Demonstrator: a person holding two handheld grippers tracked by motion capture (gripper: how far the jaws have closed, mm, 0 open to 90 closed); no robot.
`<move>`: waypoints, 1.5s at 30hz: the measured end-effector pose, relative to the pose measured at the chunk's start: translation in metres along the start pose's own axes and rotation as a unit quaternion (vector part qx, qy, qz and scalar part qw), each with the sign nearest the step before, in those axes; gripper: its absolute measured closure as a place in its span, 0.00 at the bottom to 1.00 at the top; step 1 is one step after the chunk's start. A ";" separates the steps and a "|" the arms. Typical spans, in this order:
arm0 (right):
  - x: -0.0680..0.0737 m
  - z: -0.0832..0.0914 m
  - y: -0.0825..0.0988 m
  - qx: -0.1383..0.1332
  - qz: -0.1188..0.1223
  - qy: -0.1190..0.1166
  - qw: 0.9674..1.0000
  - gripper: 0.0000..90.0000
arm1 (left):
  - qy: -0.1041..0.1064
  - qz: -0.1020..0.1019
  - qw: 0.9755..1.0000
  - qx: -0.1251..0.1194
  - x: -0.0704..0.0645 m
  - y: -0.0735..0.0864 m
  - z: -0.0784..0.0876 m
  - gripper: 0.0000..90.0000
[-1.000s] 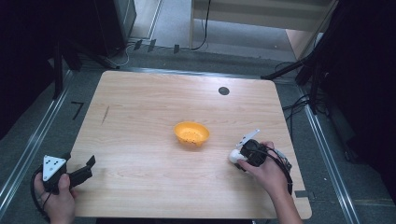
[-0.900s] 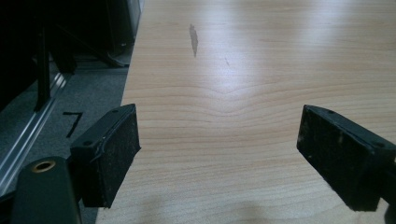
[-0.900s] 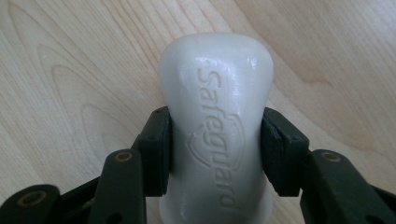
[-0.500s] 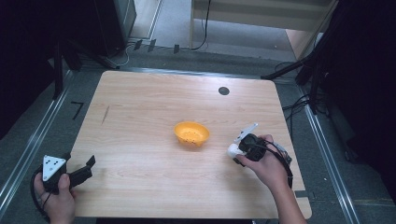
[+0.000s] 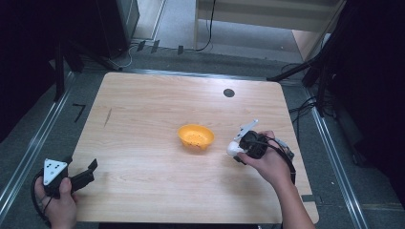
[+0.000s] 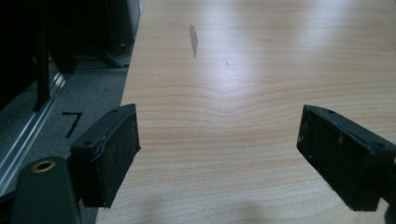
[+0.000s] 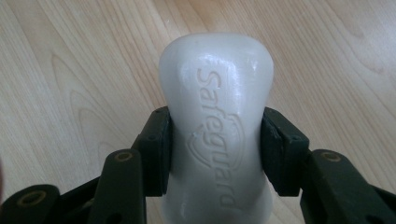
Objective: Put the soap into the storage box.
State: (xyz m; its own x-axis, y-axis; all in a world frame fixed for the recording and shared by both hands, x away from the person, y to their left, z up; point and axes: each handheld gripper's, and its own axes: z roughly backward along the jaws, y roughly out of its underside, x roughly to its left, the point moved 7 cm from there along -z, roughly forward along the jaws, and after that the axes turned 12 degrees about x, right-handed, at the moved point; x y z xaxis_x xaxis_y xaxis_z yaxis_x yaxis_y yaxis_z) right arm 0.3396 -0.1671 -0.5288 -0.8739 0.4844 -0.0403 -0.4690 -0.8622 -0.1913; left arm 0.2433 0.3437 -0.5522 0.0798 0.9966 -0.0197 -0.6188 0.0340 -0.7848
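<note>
white soap bar (image 7: 217, 126): clamped crosswise between the two black jaws of the right gripper (image 7: 215, 154), pads pressing its narrowed waist on both sides; the rounded end juts beyond the jaws over the wood. smooth, waxy, pillow-shaped, with "safeguard" moulded in relief along its face. in the high view the soap bar (image 5: 233, 148) shows as a pale lump at the tip of the right gripper (image 5: 241, 145), near the table's right side, just right of the bowl and apart from it.

right hand (image 5: 270, 162): wrapped around the gripper body, a cable trailing beside the wrist.

orange bowl (image 5: 196, 136): round, shallow, matte, near the table's centre; small dark specks on its inner floor, too small to tell what they are.

left gripper (image 5: 81, 175): at the near left edge of the table, held in the left hand (image 5: 59, 202), a grey three-cornered plate on top. jaws wide apart, nothing between them; bare wood ahead of the left gripper (image 6: 217, 158).

table (image 5: 143, 109): pale wood-grain laminate, rounded corners, a dark smudge (image 6: 193, 39) toward the left side, a small black disc (image 5: 229, 92) near the far edge.
</note>
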 end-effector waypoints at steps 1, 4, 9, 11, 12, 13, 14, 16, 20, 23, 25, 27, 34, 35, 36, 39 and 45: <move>-0.001 0.001 -0.003 0.001 0.001 -0.002 1.000 0.57 | 0.000 0.000 1.000 0.000 0.000 0.000 0.000 0.15; -0.001 0.002 -0.006 0.000 0.006 -0.004 1.000 0.57 | 0.000 0.001 1.000 0.000 0.000 0.000 0.000 0.15; -0.002 0.004 -0.016 0.001 0.020 0.001 1.000 0.57 | 0.000 0.000 1.000 0.000 0.000 0.000 0.000 0.15; -0.002 0.004 -0.018 0.003 0.023 -0.001 1.000 0.57 | 0.000 0.000 1.000 0.000 0.000 0.000 0.000 0.15; -0.001 0.005 -0.019 0.002 0.023 -0.001 1.000 0.57 | 0.000 0.000 1.000 0.000 0.000 0.000 0.000 0.15; -0.001 0.005 -0.020 0.002 0.024 -0.004 1.000 0.57 | 0.000 0.000 1.000 0.000 0.000 0.000 0.000 0.15; -0.002 0.006 -0.022 0.000 0.026 -0.002 1.000 0.57 | 0.000 0.000 1.000 0.000 0.000 0.000 0.000 0.15; -0.001 0.006 -0.025 -0.002 0.028 -0.004 1.000 0.57 | 0.000 0.000 1.000 0.000 0.000 0.000 0.000 0.15; -0.001 0.007 -0.030 0.003 0.035 -0.006 0.999 0.57 | 0.000 0.000 1.000 0.000 0.000 0.000 0.000 0.15; -0.002 0.010 -0.037 0.002 0.043 -0.004 0.999 0.57 | 0.000 0.001 1.000 0.000 0.000 0.000 0.000 0.15; -0.003 0.012 -0.040 0.002 0.046 -0.002 0.999 0.57 | 0.000 0.001 1.000 0.000 0.000 0.000 0.000 0.15; -0.003 0.013 -0.043 -0.002 0.050 0.000 0.999 0.57 | 0.000 0.001 1.000 -0.001 0.000 0.000 0.000 0.15; -0.003 0.016 -0.050 -0.002 0.063 0.000 0.998 0.57 | 0.000 0.000 1.000 -0.001 0.000 0.000 0.000 0.15; -0.003 0.017 -0.053 -0.003 0.064 0.000 0.998 0.57 | 0.000 0.000 1.000 -0.001 0.000 0.000 0.000 0.15; -0.002 0.018 -0.055 -0.003 0.064 -0.002 0.998 0.57 | 0.000 0.000 1.000 -0.001 0.000 0.000 0.000 0.15; -0.002 0.018 -0.060 -0.003 0.072 0.002 0.997 0.57 | 0.000 0.000 1.000 -0.001 0.000 0.000 0.000 0.15; -0.001 0.019 -0.068 -0.006 0.081 0.000 0.997 0.57 | 0.000 0.001 1.000 -0.001 0.000 0.000 0.000 0.15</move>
State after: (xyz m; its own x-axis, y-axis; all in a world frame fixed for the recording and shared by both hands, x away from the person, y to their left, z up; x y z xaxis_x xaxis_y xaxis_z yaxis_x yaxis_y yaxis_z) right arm 0.3702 -0.1120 -0.4975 -0.9381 0.3390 -0.0709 -0.3205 -0.9273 -0.1931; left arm 0.2430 0.3438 -0.5521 0.0786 0.9967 -0.0211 -0.6179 0.0321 -0.7856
